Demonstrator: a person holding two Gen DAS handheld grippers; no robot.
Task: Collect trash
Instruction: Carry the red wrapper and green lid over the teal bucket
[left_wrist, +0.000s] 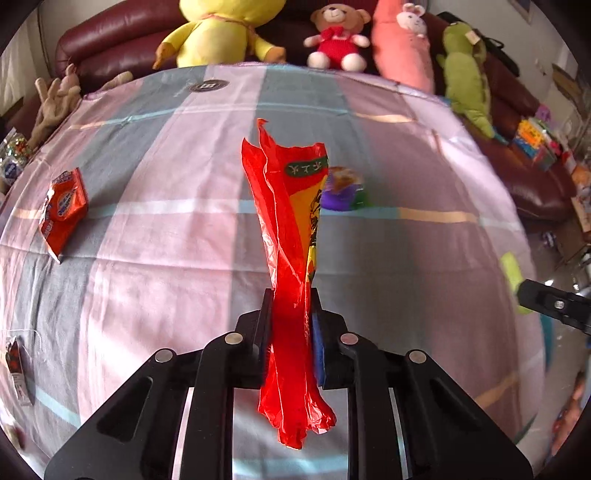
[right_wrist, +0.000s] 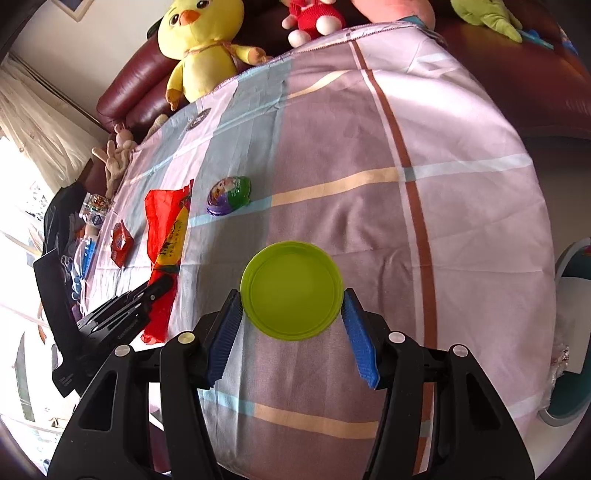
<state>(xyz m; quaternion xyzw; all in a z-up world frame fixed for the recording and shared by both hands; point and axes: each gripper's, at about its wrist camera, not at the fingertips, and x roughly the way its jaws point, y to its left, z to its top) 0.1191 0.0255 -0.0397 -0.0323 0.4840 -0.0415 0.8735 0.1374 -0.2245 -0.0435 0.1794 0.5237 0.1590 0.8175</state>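
Note:
My left gripper (left_wrist: 290, 295) is shut on a long red and yellow snack wrapper (left_wrist: 291, 221) and holds it above the checked tablecloth; the wrapper also shows in the right wrist view (right_wrist: 166, 236), with the left gripper (right_wrist: 155, 291) on its lower end. My right gripper (right_wrist: 291, 295) is shut on a round lime-green lid (right_wrist: 291, 290), its blue pads (right_wrist: 356, 332) against the lid's edges. A purple and green egg-shaped package (right_wrist: 229, 195) lies on the cloth; it also shows in the left wrist view (left_wrist: 343, 188). A small orange packet (left_wrist: 62, 210) lies at the left.
The table under the checked cloth (right_wrist: 369, 184) is ringed by a maroon sofa (left_wrist: 110, 37) with plush toys: a yellow duck (right_wrist: 199, 44), a bear (left_wrist: 338, 37), a green one (left_wrist: 465, 74). A small wrapper (left_wrist: 16, 369) lies at the left edge. A teal bin (right_wrist: 569, 332) stands right of the table.

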